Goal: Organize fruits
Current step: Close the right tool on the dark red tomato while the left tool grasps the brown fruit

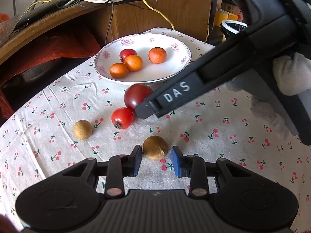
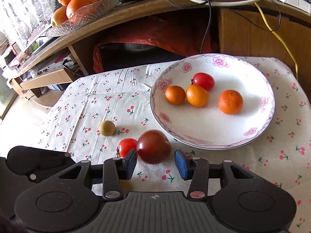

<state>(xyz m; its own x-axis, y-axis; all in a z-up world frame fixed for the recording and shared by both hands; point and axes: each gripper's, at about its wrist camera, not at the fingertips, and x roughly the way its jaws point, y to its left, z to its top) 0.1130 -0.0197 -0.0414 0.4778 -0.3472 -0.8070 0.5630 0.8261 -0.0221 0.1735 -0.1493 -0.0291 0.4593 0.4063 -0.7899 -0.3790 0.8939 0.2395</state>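
Here the left gripper (image 1: 156, 160) hangs low over the cherry-print cloth (image 1: 58, 104) on the surface, its blue pads spread with a tan round fruit (image 1: 155, 147) lying between them; the left pad looks about touching it, the right pad stands just clear. A second tan fruit (image 1: 83, 129) sits on the cloth farther left. Beyond, a small red tomato (image 1: 122, 118) touches a larger dark red tomato (image 1: 137, 97), which lies just near the rim of the flowered plate (image 1: 175, 73).

The right gripper (image 2: 155, 164) is also spread, its pads on either side of the dark red tomato (image 2: 153, 146); the left pad is at the fruit's side and the right pad a little apart from it. The small red tomato (image 2: 127, 147) rests against it on the left, and the tan fruit (image 2: 107, 128) lies farther left. On the plate (image 2: 204, 136), at the far right, are three small oranges (image 2: 230, 102) and one red tomato (image 2: 203, 81).
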